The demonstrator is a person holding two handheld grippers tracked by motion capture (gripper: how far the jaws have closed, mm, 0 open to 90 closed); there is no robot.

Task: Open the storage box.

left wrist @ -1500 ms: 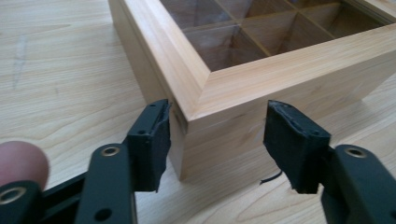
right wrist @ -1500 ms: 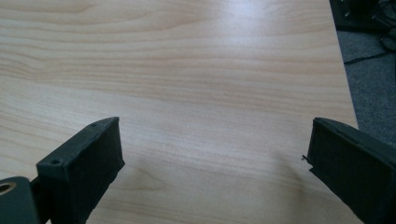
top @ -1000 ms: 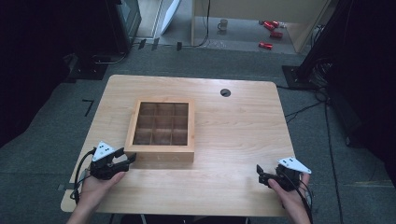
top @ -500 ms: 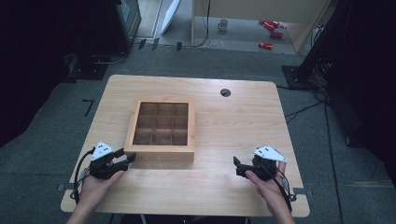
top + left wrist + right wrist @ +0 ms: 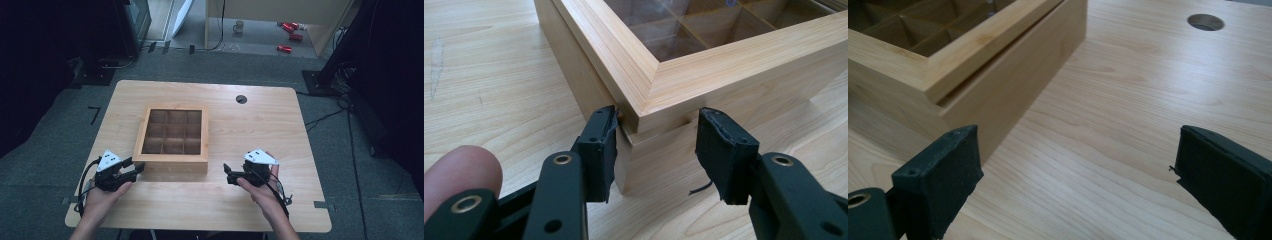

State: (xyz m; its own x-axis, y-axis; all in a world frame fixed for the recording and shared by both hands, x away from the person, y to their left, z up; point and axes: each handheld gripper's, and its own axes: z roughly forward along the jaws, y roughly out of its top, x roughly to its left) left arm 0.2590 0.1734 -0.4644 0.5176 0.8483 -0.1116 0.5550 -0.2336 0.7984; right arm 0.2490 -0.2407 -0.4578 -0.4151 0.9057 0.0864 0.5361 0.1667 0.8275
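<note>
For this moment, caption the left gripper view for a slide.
Left hand-held gripper, open, straddles the near corner of the glass-lidded wooden box.

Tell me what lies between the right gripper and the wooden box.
Nothing: in the high view, bare table separates the right gripper from the wooden box; the right gripper view agrees.

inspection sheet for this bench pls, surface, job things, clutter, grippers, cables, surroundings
surface: wooden table, one round hole near the far edge
job's things: wooden box with a glass-paned lid, nine compartments, lid down
clutter: nothing seen
grippers: left gripper open, its fingers straddling the box's near left corner; right gripper open, right of the box, apart from it
cables: black cable loops from the left gripper; more on the floor at right
surroundings: grey floor, mug and red cans beyond the table
</note>
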